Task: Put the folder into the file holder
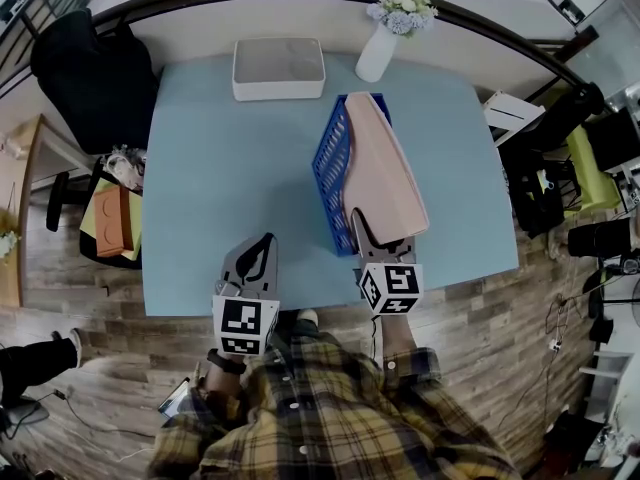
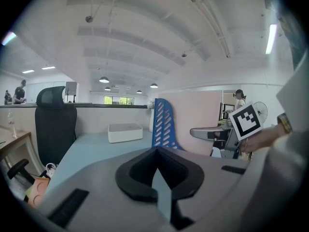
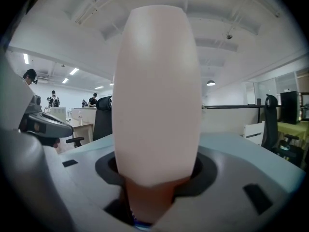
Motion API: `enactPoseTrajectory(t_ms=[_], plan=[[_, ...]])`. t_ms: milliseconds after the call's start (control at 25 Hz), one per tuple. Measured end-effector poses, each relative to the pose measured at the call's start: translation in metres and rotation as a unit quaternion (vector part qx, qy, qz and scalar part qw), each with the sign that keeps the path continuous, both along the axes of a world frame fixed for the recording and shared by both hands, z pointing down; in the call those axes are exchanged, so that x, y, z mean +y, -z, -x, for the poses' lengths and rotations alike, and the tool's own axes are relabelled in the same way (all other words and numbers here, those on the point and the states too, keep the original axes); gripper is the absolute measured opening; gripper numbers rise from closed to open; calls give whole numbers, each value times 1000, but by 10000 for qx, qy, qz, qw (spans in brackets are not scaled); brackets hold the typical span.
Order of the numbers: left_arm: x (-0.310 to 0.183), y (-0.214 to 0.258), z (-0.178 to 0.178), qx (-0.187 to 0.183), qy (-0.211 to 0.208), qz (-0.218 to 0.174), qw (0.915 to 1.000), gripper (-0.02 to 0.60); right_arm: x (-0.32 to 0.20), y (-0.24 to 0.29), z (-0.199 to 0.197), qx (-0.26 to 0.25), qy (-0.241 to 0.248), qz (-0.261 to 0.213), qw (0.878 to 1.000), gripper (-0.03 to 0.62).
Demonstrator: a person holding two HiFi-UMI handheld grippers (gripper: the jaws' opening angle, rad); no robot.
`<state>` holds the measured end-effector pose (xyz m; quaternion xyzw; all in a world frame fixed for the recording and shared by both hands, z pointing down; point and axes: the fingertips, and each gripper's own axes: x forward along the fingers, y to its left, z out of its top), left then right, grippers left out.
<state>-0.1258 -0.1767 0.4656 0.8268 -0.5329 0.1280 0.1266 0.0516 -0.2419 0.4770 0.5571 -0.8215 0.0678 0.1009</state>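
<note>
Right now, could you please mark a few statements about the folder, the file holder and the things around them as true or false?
1. The pink folder stands in the blue file holder. True.
2. The left gripper grips the folder. False: its jaws are together on nothing, and it sits apart from the file holder, over the light blue table.
3. A white box lies near the table's far edge. True.
4. The white vase of flowers has tipped over. False: it stands upright beyond the file holder.
5. The folder's near end is between the jaws of the right gripper. True.
</note>
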Motion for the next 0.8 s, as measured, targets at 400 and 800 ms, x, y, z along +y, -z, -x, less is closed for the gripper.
enactPoseTrajectory(t_ms=[400, 800], plan=[[7, 3, 0, -24, 26, -69, 10000, -9, 11, 8, -8, -147, -17, -159, 9998, 236], [22, 14, -10, -17, -41, -209, 9998, -8, 29, 30, -21, -274, -111, -338, 9990, 238]])
